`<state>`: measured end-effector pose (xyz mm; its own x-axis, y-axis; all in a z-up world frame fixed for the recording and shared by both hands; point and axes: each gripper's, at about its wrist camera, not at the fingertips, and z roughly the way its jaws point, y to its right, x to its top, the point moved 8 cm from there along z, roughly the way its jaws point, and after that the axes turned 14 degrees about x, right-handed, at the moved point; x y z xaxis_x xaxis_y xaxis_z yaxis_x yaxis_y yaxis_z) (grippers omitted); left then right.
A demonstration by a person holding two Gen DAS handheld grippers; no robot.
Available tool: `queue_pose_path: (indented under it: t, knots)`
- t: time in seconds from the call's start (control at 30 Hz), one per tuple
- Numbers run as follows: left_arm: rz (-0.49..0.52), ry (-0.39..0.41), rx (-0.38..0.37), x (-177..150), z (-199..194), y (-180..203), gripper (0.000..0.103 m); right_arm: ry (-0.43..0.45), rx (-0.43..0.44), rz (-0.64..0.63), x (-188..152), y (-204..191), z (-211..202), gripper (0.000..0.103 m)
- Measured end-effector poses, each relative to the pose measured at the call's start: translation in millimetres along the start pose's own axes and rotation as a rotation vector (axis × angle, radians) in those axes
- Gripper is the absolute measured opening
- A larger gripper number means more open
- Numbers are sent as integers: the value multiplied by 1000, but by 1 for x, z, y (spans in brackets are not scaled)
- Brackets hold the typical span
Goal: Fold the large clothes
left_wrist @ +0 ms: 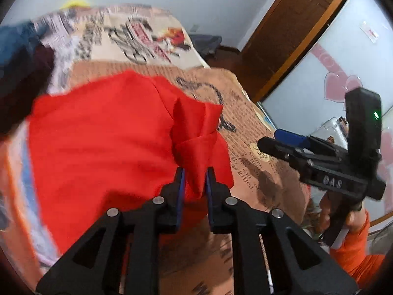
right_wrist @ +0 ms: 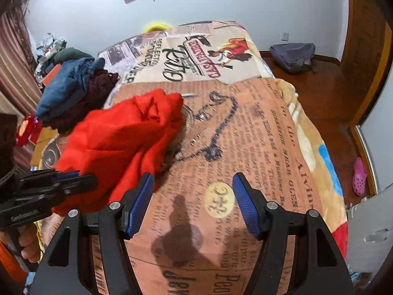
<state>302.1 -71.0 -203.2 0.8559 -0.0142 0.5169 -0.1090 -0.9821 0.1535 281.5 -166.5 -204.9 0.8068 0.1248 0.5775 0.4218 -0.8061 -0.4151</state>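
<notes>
A red garment (left_wrist: 98,135) lies bunched on the newspaper-print bedspread (left_wrist: 248,123). In the left wrist view my left gripper (left_wrist: 195,172) is shut on a gathered fold of it, and red cloth fills the narrow gap between the blue pads. The right wrist view shows the same red garment (right_wrist: 122,132) draped left of centre, with the left gripper (right_wrist: 83,177) at its lower edge. My right gripper (right_wrist: 192,179) hangs open over bare bedspread (right_wrist: 245,135), just right of the cloth, with nothing between its fingers. The right gripper (left_wrist: 270,140) also shows at the right of the left wrist view, held by a hand in an orange sleeve.
A pile of blue and dark maroon clothes (right_wrist: 71,83) sits at the bed's far left. A grey backpack (right_wrist: 292,54) and a pink shoe (right_wrist: 359,177) lie on the wooden floor right of the bed. A wooden door frame (left_wrist: 294,24) stands beyond the bed's right edge.
</notes>
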Motion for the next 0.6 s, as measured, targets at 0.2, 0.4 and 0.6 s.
queue_pose_path:
  t: [0.2,0.4,0.6]
  knots:
    - [-32,117,106,3,-45,-39,30,66,51,-74,24,-38,-7,66]
    - [-95,87,252,-11,-36,-94,35,52,94,-143,36,-74,19,73]
    - [-78,20,278,-42,-11,-95,36,-61,164,-96,16,-78,61,73]
